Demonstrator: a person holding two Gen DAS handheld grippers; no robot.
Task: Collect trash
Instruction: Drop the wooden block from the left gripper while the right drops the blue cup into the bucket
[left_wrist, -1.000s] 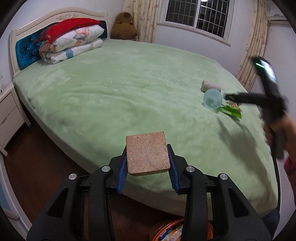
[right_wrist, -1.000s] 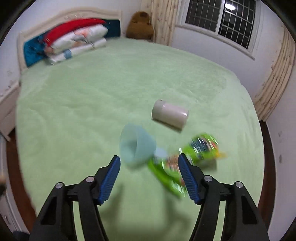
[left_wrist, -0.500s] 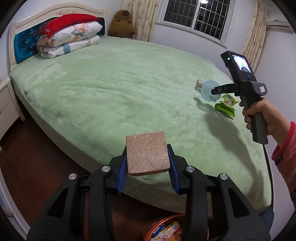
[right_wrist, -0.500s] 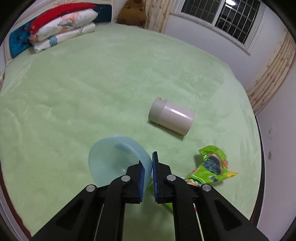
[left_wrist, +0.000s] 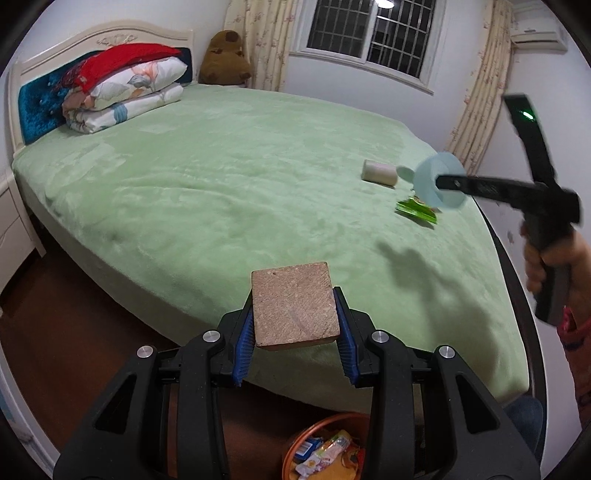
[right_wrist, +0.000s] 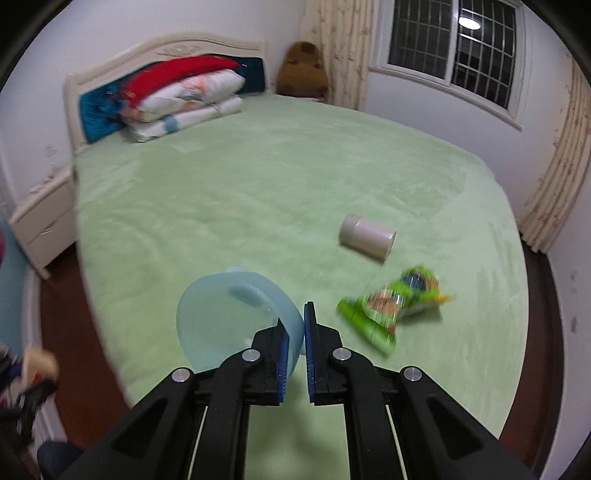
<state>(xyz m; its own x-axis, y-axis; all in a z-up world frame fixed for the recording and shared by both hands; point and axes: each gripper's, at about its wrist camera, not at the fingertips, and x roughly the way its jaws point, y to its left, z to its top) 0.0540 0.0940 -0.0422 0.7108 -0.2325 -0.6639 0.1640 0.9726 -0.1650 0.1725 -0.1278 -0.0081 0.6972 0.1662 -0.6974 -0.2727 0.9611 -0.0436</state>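
My left gripper (left_wrist: 294, 339) is shut on a flat brown cardboard-like block (left_wrist: 294, 304), held over the near edge of the green bed (left_wrist: 221, 184), above an orange trash bin (left_wrist: 325, 452) on the floor. My right gripper (right_wrist: 294, 349) is shut on the rim of a pale blue plastic bowl (right_wrist: 229, 317) and holds it lifted above the bed; the bowl also shows in the left wrist view (left_wrist: 436, 182). A white cylindrical cup (right_wrist: 367, 238) and a green snack wrapper (right_wrist: 391, 304) lie on the bed.
Folded bedding and a red pillow (left_wrist: 122, 85) sit by the headboard, with a brown plush toy (left_wrist: 225, 59) in the corner. A white nightstand (right_wrist: 44, 221) stands left of the bed. Curtains and a window line the far wall.
My right gripper closed on the blue bowl's rim and has lifted it off the bed, moving back. My left gripper still holds the brown block, shifted slightly.
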